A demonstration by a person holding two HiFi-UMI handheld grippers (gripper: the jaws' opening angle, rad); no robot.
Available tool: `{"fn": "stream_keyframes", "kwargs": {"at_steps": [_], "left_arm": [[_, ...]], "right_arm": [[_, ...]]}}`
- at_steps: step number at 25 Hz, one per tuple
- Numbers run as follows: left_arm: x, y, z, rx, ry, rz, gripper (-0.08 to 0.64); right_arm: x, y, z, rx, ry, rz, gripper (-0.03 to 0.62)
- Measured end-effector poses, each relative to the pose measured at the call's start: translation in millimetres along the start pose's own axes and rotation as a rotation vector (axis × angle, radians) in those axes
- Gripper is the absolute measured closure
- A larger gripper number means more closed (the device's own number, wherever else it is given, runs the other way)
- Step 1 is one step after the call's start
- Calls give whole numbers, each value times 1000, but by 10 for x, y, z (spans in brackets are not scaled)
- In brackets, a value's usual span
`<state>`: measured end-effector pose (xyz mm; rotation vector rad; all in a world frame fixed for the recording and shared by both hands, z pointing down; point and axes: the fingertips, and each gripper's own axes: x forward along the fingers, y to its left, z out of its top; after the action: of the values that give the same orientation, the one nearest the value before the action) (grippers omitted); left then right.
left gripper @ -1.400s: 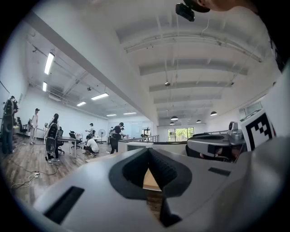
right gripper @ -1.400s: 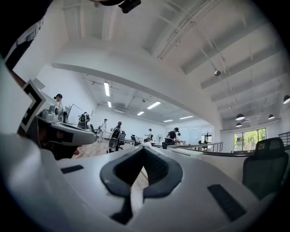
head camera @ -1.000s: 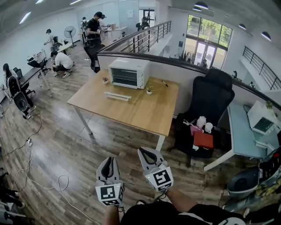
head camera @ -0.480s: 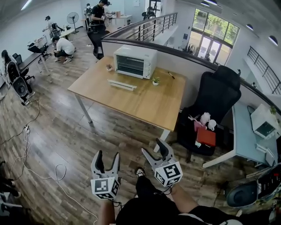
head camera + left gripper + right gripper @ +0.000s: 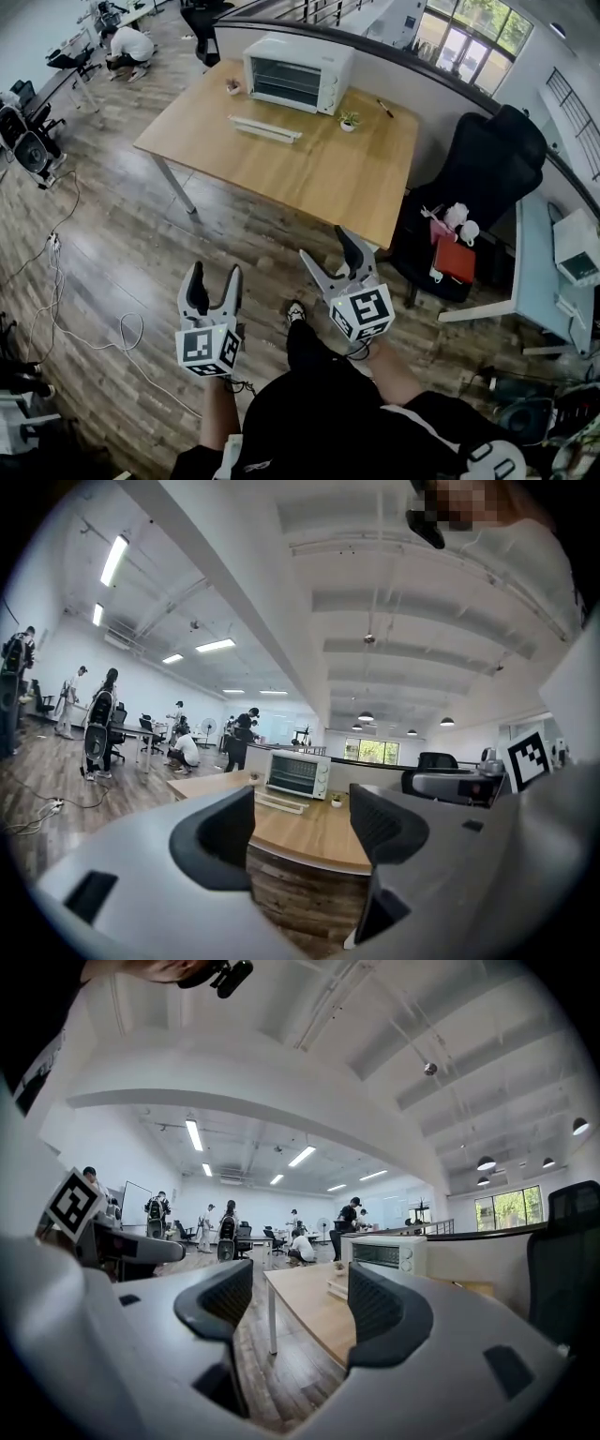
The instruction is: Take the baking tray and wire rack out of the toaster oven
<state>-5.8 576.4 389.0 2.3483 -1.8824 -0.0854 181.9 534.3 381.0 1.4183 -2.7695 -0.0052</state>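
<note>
Wooden table (image 5: 319,178) holds the toaster oven (image 5: 298,61), door apparently shut.

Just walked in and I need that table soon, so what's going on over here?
A person stands short of the wooden table with a gripper in each hand. The left gripper and right gripper have just been opening their jaws; both are open, with nothing between them. The toaster oven sits at the table's far side, door shut, not yet touched.
</note>
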Motion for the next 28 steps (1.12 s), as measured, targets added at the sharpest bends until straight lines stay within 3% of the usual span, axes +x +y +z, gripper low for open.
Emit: {"fn": "stream_keyframes", "kwargs": {"at_steps": [14, 21, 28], "left_arm": [[2157, 610, -234, -41, 152, -22, 259], [2939, 728, -220, -90, 168, -84, 259], [3694, 932, -65, -87, 184, -133, 259]], "right_arm": [[1887, -1088, -409, 74, 131, 4, 274], [2615, -1561, -555, 123, 177, 2, 270], [3118, -1905, -516, 169, 164, -45, 268]]}}
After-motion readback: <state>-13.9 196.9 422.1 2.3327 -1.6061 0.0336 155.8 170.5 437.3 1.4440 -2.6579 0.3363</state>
